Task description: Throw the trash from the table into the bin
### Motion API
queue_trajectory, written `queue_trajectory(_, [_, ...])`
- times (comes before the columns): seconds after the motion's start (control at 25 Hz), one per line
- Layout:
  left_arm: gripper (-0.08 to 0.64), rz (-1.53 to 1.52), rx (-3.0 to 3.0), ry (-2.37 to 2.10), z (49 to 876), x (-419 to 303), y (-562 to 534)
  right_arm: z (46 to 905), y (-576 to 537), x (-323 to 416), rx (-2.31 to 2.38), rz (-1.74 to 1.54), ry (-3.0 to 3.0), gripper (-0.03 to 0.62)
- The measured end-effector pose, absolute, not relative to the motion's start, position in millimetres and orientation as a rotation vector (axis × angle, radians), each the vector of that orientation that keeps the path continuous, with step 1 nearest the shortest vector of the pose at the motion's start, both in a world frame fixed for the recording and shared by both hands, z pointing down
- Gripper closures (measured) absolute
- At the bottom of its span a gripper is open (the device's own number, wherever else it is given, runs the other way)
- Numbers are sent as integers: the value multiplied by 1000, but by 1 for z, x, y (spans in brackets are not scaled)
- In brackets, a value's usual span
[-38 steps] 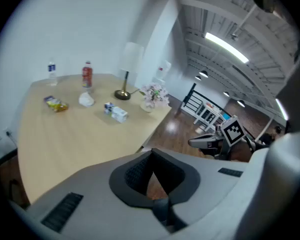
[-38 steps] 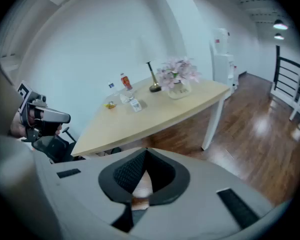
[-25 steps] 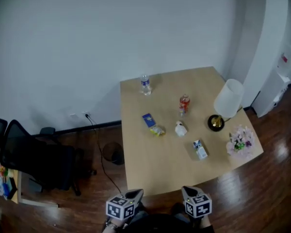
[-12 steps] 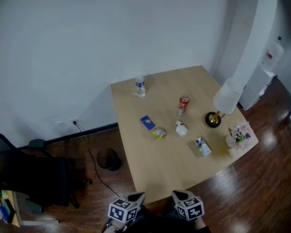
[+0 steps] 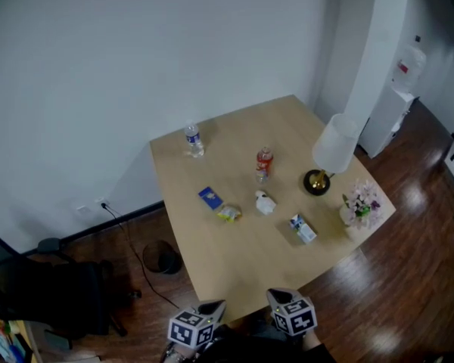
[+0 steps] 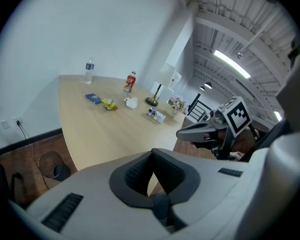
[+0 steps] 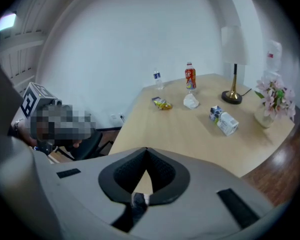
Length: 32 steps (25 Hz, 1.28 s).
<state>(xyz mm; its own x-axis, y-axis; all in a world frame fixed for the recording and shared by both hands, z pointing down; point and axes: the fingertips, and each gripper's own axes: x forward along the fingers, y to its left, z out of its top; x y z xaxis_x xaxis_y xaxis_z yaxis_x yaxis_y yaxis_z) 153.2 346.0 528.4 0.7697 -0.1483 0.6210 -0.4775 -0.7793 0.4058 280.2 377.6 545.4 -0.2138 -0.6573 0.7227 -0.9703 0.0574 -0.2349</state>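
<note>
Trash lies on the wooden table (image 5: 234,263): a blue packet (image 5: 209,197), a yellow wrapper (image 5: 228,214), a crumpled white paper (image 5: 265,202), a small carton (image 5: 303,228), a red bottle (image 5: 264,162) and a water bottle (image 5: 193,139). A dark bin (image 5: 161,257) stands on the floor left of the table. My left gripper (image 5: 212,306) and right gripper (image 5: 276,297) hang side by side off the table's near edge, far from the trash. The tips of the left gripper (image 6: 151,151) meet with nothing between them. Those of the right gripper (image 7: 146,149) meet empty too.
A lamp (image 5: 329,153) and a pot of flowers (image 5: 359,206) stand at the table's right side. A cable runs over the floor by the bin. A black office chair (image 5: 45,293) is at the far left, a white water dispenser (image 5: 390,104) at the back right.
The head view has swung, so the table and its things sit further left in the picture. Both grippers stay shut at the bottom edge. Nothing on the table has moved.
</note>
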Motion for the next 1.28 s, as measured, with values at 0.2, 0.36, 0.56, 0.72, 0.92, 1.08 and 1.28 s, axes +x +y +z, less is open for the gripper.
queue_trajectory(0.2, [560,796,2401,-485,522,171,336,534,347,374,1785,796,-1813,563])
queue_trajectory(0.36, [560,820,2395,-516,521,180,327,539,316,438,1838,747,-1750,408])
queue_trajectory(0.56, [560,853,2370,-564,522,184,323,565,281,489,1817,705,-1725,287])
queue_trajectory(0.72, [560,880,2335,-601,526,183,320,598,259,513,1764,714,-1693,235])
queue_trajectory(0.92, [560,909,2302,-643,529,185,317,635,257,530,1733,802,-1632,233])
queue_trajectory(1.08, [560,925,2270,-693,533,182,310,653,261,530,1704,834,-1629,233])
queue_trajectory(1.28, [560,905,2243,-751,543,173,296,664,257,537,1711,804,-1606,324])
